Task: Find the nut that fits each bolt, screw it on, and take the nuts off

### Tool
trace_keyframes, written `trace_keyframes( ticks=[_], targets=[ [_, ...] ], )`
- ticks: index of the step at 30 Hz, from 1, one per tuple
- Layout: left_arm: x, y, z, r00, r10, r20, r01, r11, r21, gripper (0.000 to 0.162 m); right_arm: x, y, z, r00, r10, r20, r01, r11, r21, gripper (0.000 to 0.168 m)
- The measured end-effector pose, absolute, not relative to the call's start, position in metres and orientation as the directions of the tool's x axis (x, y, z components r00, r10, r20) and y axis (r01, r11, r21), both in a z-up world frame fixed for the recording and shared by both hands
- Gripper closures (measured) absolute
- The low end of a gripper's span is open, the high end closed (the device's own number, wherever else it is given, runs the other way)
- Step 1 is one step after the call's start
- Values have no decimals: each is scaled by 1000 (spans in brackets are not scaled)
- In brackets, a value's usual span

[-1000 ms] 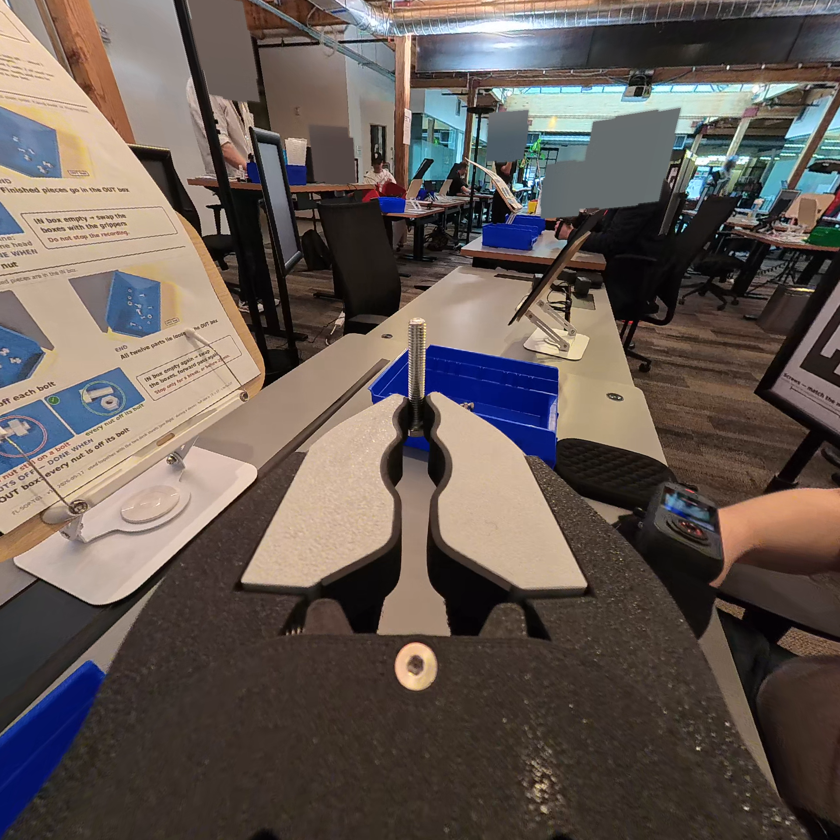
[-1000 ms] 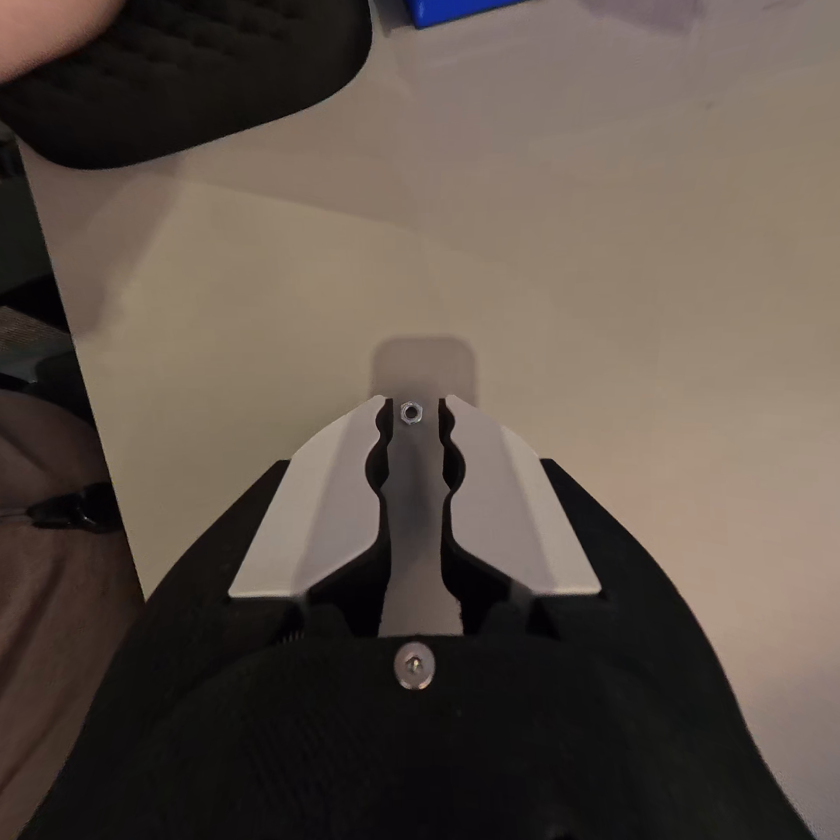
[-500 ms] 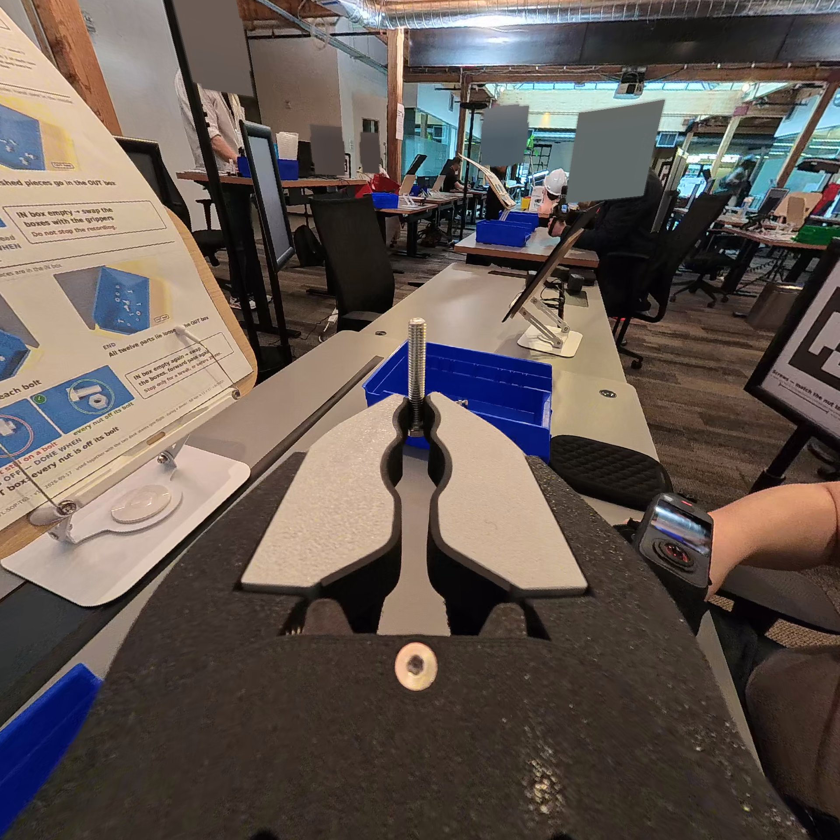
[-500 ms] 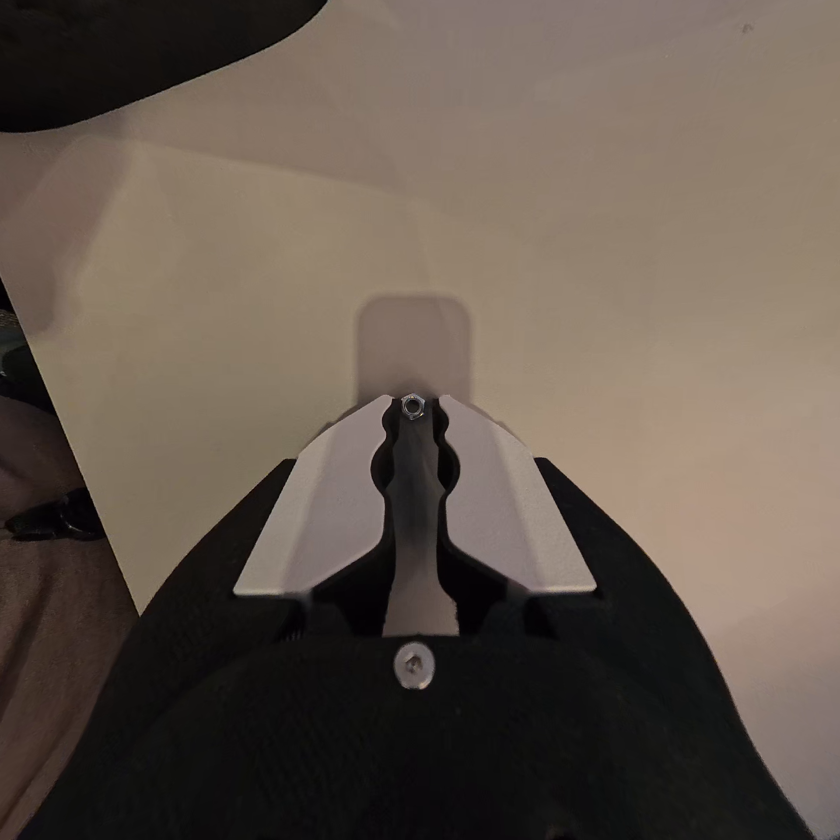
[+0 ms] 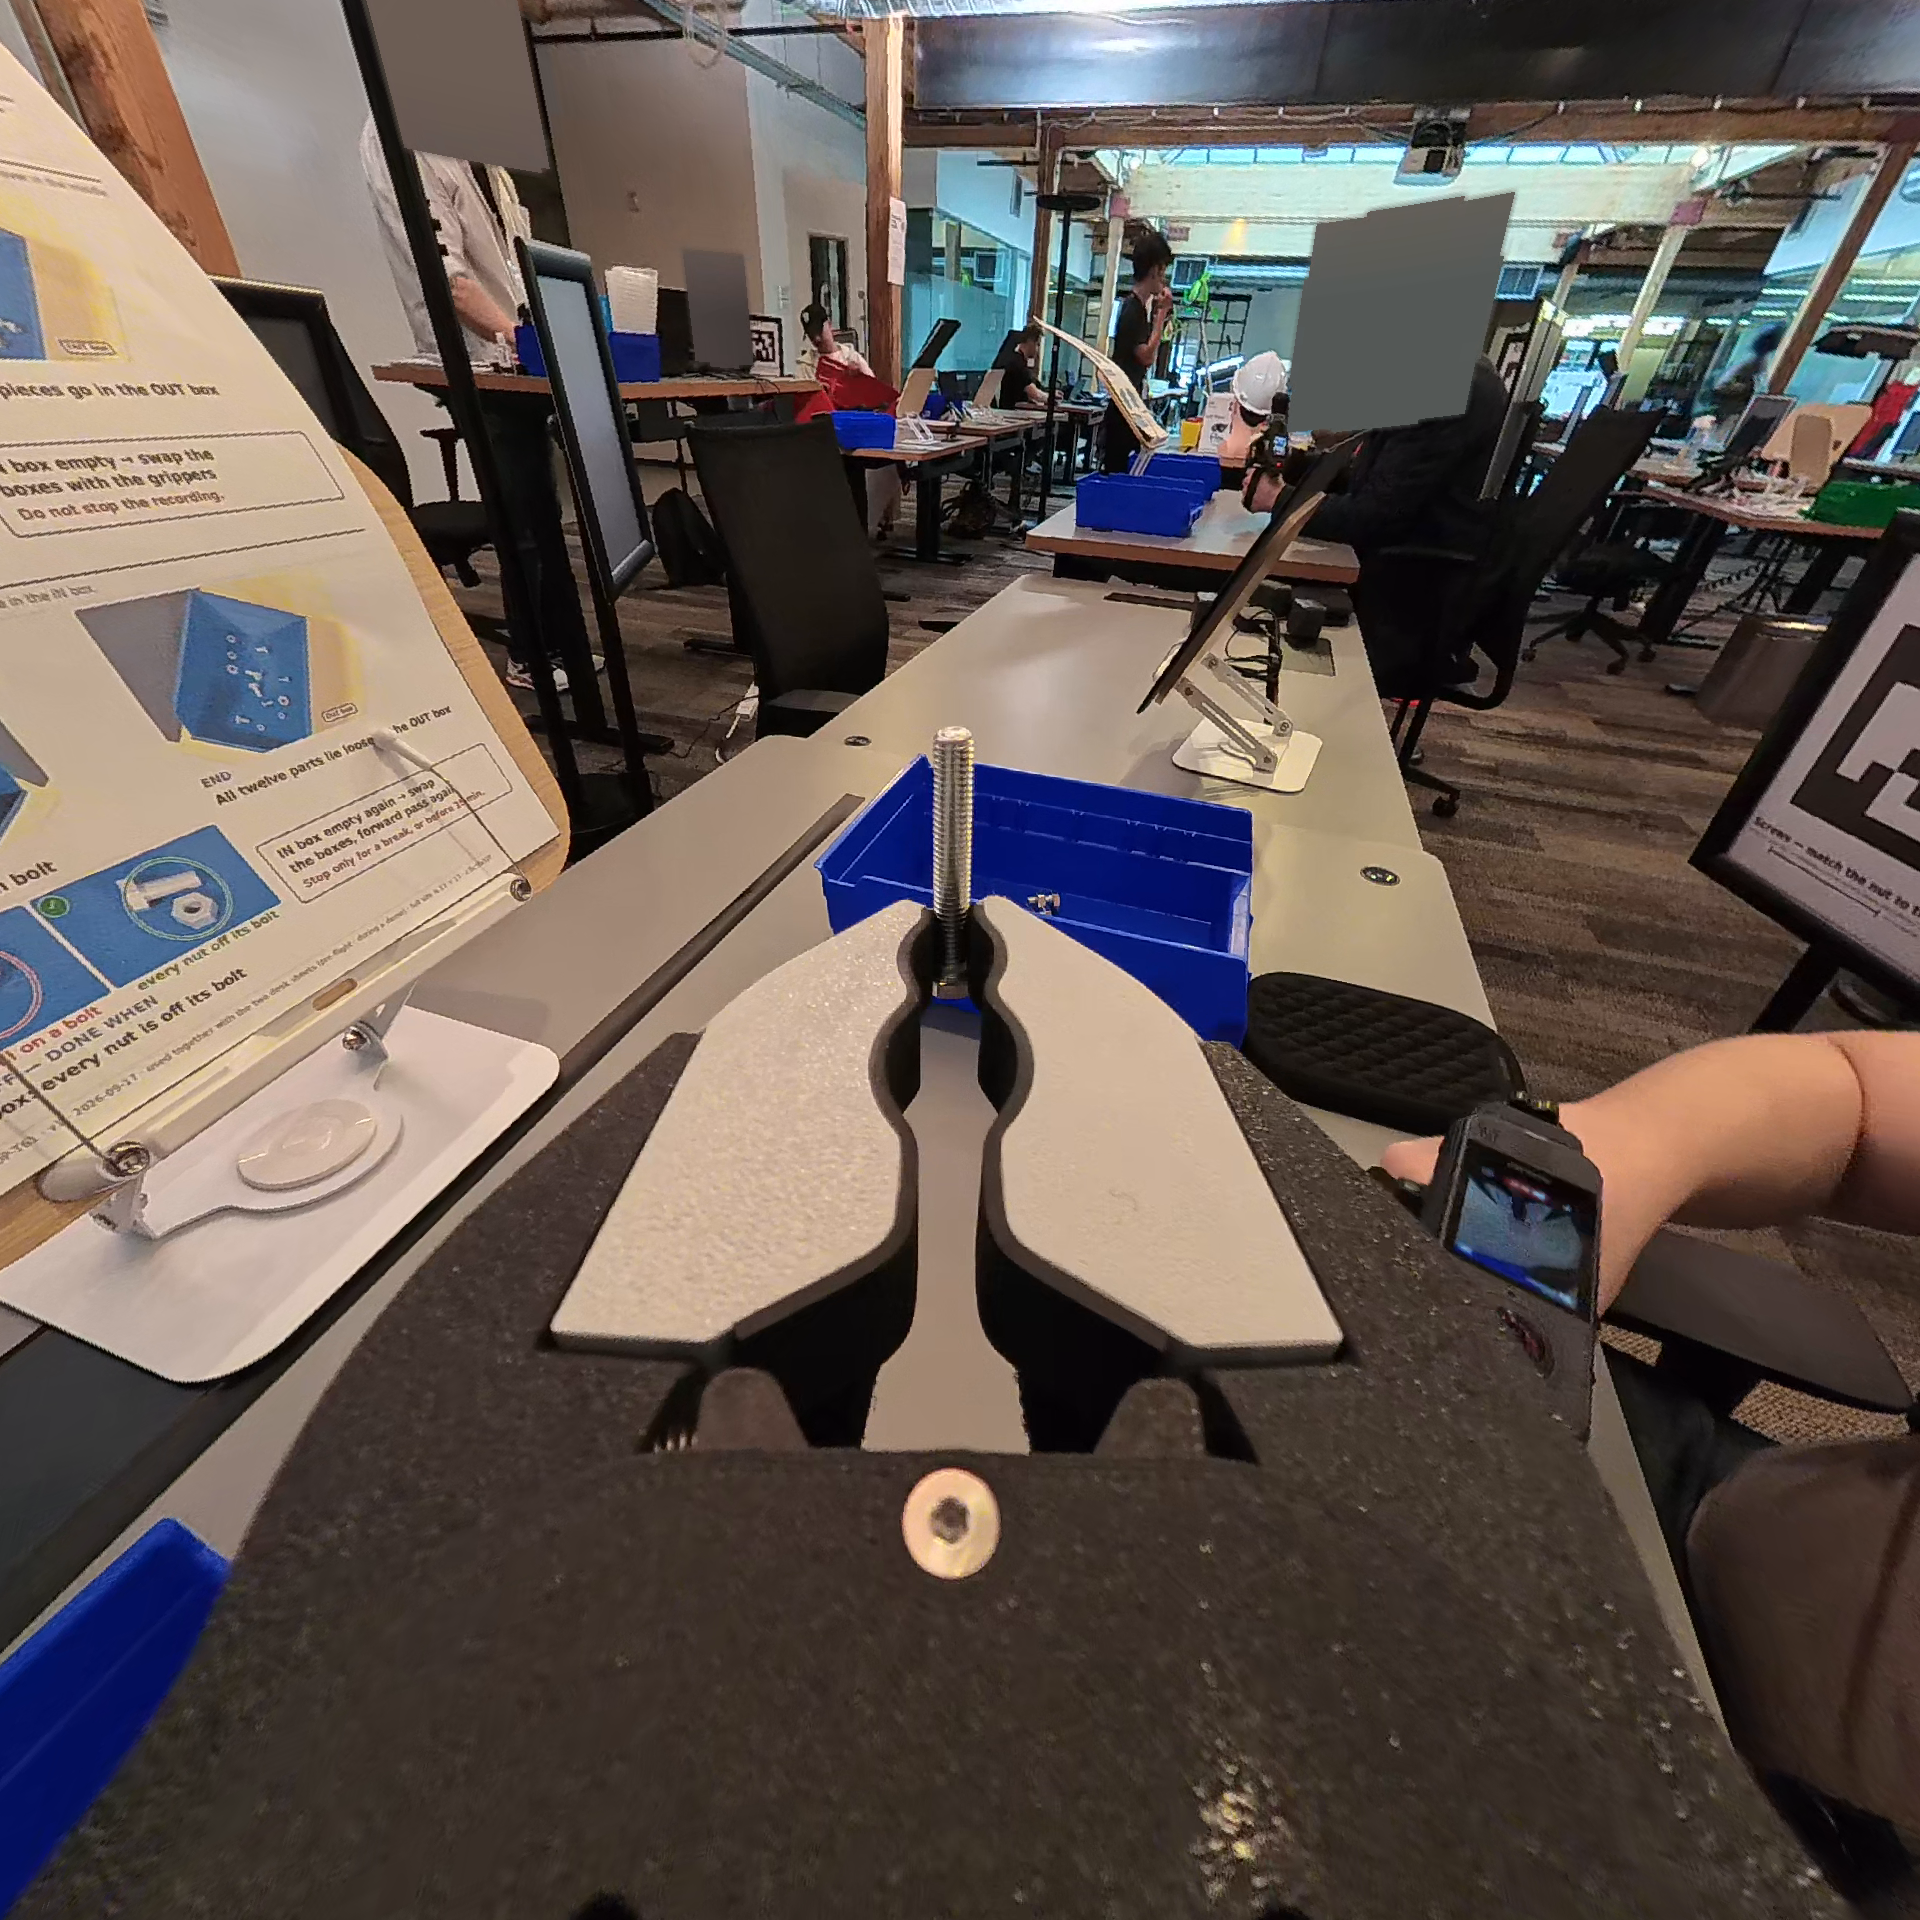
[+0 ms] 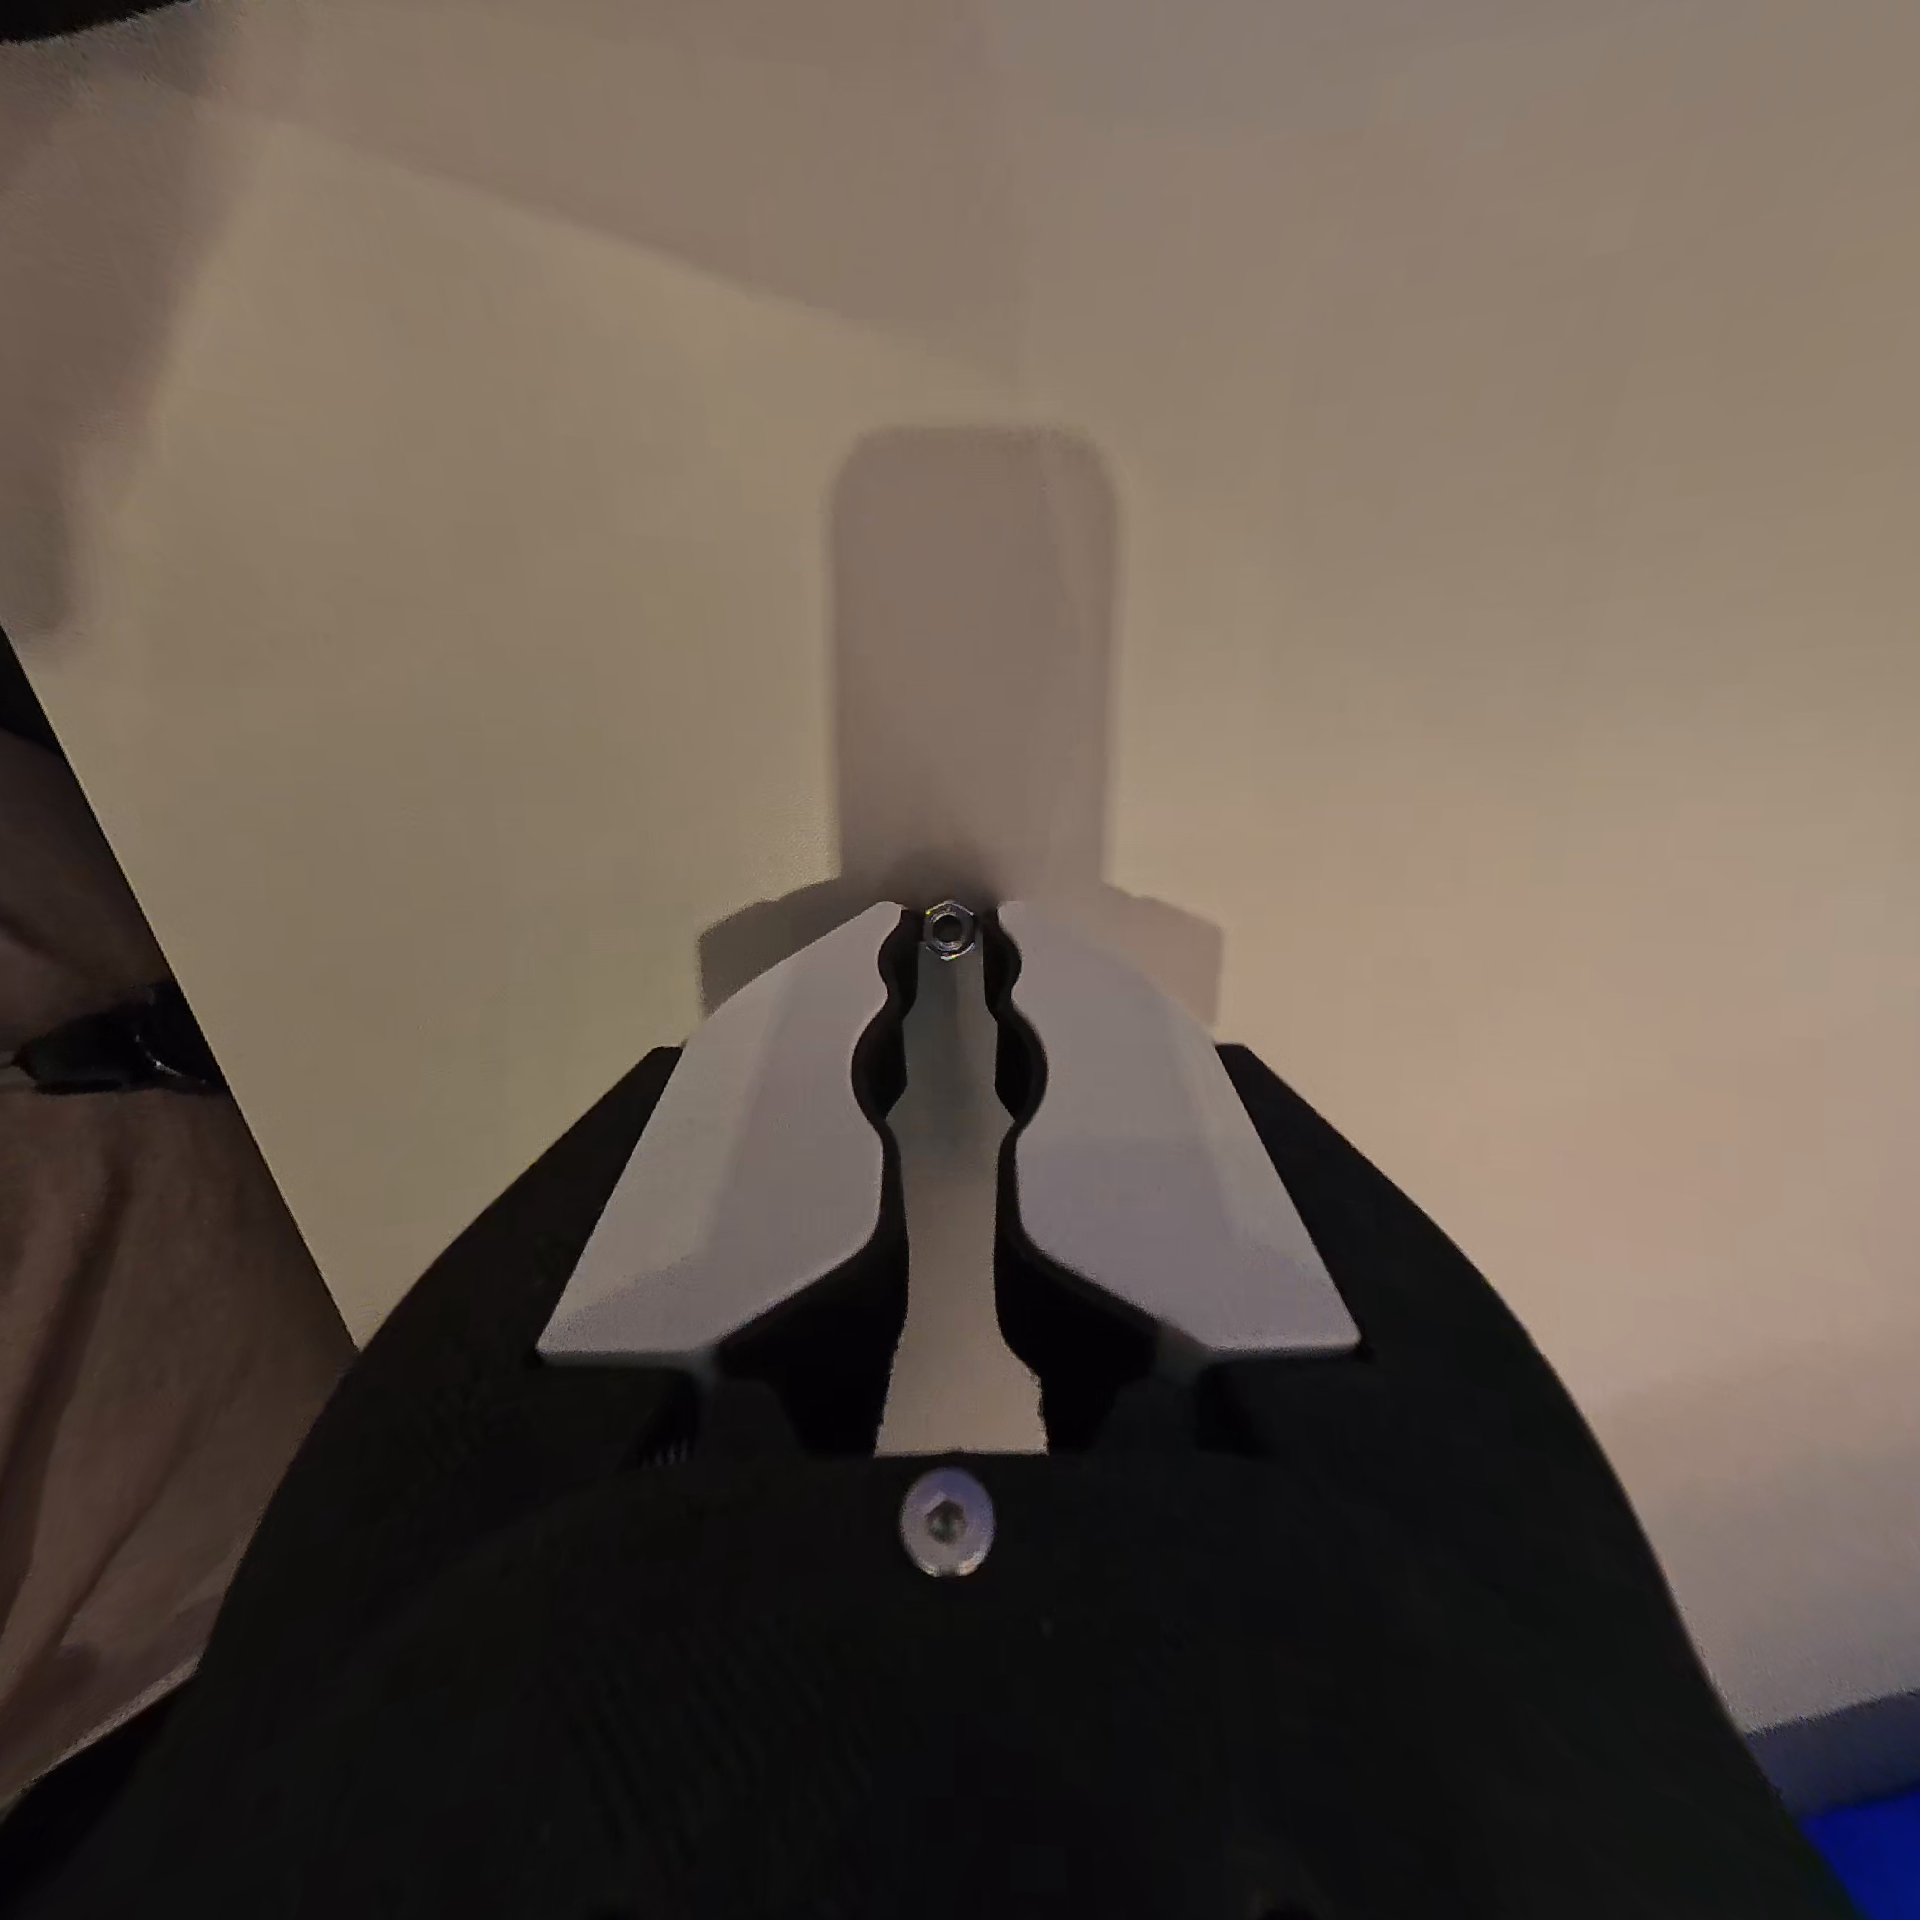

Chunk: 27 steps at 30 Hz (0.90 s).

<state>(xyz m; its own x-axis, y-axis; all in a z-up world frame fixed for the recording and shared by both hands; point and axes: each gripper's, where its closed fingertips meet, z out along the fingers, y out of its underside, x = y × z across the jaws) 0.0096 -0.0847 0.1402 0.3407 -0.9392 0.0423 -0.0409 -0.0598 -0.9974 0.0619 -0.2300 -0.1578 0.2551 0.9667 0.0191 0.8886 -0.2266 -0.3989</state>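
Note:
My left gripper (image 5: 951, 935) is shut on a silver bolt (image 5: 952, 821). The bolt stands upright with its threaded end up and its head down between the fingertips. My right gripper (image 6: 948, 920) is shut on a small silver hex nut (image 6: 948, 928), held at the fingertips with its hole facing the camera, above the pale table top (image 6: 1455, 520). The right gripper's camera body (image 5: 1517, 1216) and the person's forearm (image 5: 1714, 1132) show at the right of the left wrist view.
A blue bin (image 5: 1091, 894) with a few small metal parts stands behind the bolt. An instruction board on a white stand (image 5: 208, 727) is at the left. A black padded rest (image 5: 1371, 1049) lies right of the bin. Another blue bin's edge (image 5: 83, 1704) shows lower left. The left gripper's tips are roughly 35 cm from the right gripper's.
My right gripper has closed on the nut and lifted it off the table; its shadow has grown longer. My left gripper has kept hold of the upright bolt and shifted only slightly.

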Motion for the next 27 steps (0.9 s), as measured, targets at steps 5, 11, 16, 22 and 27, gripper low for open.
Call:
trace_keyframes(
  ticks=[5,11,16,22,27],
  targets=[
    [9,-84,140,338,-940,48,-40,-65,-997,157,63,-230,-159,233,972,12,921,-217,-323,155],
    [10,-84,139,336,-941,47,-46,-66,-997,157,63,-231,-159,219,976,12,935,-206,-289,157],
    [12,-84,137,335,-941,43,-57,-66,-996,157,67,-226,-156,227,973,29,920,-205,-334,157],
    [16,-82,131,324,-945,49,-65,-73,-995,157,91,-193,-70,293,955,43,807,-223,-547,157],
    [38,-90,126,248,-967,53,-64,-71,-995,157,115,-156,75,274,958,82,684,-134,-717,157]
  ],
)
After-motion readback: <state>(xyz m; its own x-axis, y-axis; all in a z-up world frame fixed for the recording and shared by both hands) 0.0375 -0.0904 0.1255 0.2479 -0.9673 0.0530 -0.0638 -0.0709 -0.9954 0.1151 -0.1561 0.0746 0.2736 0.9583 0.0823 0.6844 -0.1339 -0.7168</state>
